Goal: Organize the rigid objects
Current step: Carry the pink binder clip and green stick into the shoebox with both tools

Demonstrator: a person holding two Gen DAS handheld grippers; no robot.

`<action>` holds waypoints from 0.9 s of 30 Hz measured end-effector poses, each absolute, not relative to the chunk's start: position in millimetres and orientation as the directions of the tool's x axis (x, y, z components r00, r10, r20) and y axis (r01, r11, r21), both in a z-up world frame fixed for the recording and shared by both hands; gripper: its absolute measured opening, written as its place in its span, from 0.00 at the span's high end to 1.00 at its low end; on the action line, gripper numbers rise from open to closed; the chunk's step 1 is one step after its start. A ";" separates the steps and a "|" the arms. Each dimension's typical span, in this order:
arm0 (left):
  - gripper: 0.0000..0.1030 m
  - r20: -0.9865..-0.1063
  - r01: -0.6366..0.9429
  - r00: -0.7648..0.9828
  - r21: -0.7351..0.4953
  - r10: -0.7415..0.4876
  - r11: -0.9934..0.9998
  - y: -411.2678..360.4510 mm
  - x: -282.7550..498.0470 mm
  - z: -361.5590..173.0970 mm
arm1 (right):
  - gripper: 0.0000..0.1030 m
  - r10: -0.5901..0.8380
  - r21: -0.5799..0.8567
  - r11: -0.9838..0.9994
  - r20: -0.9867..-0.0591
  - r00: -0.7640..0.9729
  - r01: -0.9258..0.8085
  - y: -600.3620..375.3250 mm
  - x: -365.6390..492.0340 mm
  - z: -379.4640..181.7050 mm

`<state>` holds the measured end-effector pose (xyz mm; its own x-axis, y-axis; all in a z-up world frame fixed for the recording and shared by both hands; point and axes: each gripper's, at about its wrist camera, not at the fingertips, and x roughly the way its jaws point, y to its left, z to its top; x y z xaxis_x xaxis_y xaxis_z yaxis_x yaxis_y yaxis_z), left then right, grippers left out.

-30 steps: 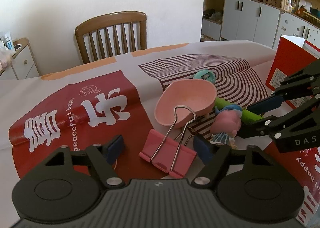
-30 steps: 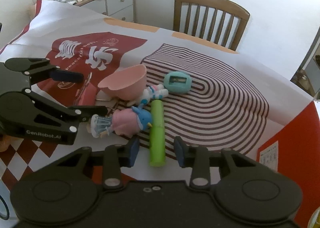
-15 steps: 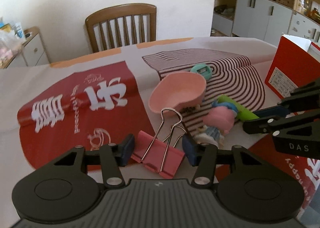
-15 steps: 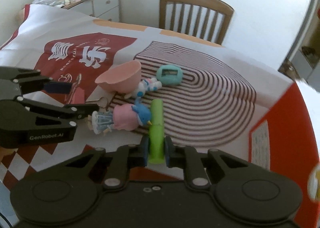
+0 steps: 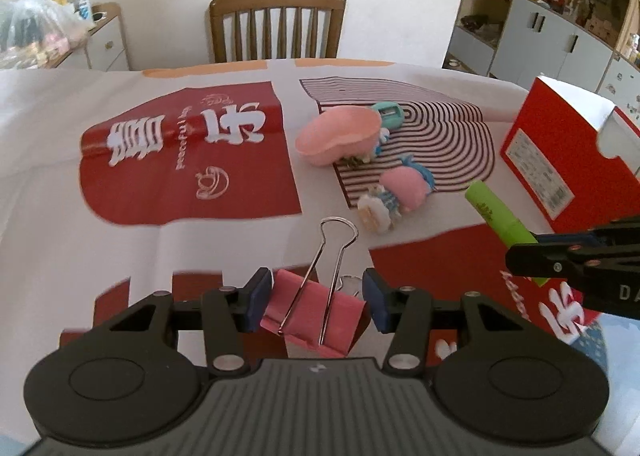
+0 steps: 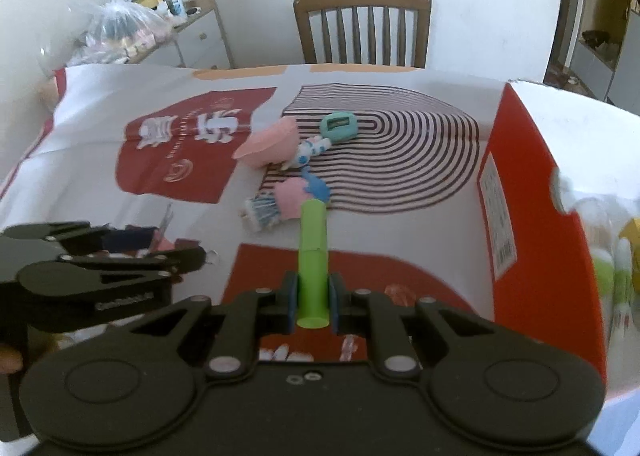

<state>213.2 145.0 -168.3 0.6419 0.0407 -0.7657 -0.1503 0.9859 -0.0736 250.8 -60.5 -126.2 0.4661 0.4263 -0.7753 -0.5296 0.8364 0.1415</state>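
Note:
My left gripper (image 5: 316, 302) is shut on a pink binder clip (image 5: 316, 314) with wire handles and holds it above the tablecloth. My right gripper (image 6: 313, 302) is shut on a green cylinder (image 6: 314, 256), also seen in the left wrist view (image 5: 500, 218), lifted off the table. On the cloth lie a pink bowl (image 5: 340, 134), a pink-and-blue doll (image 5: 400, 192), a small white-blue figure (image 6: 312, 148) and a teal sharpener (image 6: 339, 127). A red open box (image 6: 532, 216) stands at the right.
A wooden chair (image 5: 278, 28) stands behind the table. A drawer unit with a plastic bag (image 6: 132, 28) is at the back left, cabinets (image 5: 560, 36) at the back right. Yellow and green items (image 6: 624, 256) lie inside the box.
Both grippers closed on their objects, the left on the clip, the right on the green cylinder, then lifted and pulled back from the pile. The bowl and doll stayed put.

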 end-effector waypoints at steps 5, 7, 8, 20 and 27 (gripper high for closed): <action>0.52 -0.759 -0.176 0.649 -0.093 0.045 0.980 128.2 190.9 -146.0 | 0.86 0.454 0.180 0.837 -0.754 0.475 -0.516 -74.5 232.6 -108.3; 0.52 -0.754 -0.180 0.655 -0.083 0.056 0.980 118.6 183.0 -134.3 | 0.86 0.461 0.188 0.838 -0.746 0.481 -0.512 -81.2 227.5 -101.7; 0.52 -0.751 -0.183 0.657 -0.076 0.064 0.980 115.0 181.2 -129.5 | 0.86 0.462 0.192 0.840 -0.744 0.484 -0.507 -85.1 225.1 -98.2; 0.52 -0.719 -0.167 0.692 -0.074 0.064 0.983 54.2 164.4 -70.0 | 0.86 0.489 0.227 0.843 -0.702 0.518 -0.488 -145.1 206.7 -60.7; 0.52 -0.691 -0.115 0.722 -0.077 0.030 0.990 8.1 172.9 -43.5 | 0.86 0.485 0.218 0.855 -0.658 0.575 -0.471 -184.4 208.9 -41.7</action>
<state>172.9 8.1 -43.5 0.7220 0.0299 -0.6912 -0.1147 0.9904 -0.0769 208.9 -184.4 -41.7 0.5753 0.4853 -0.6584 -0.4710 0.8547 0.2184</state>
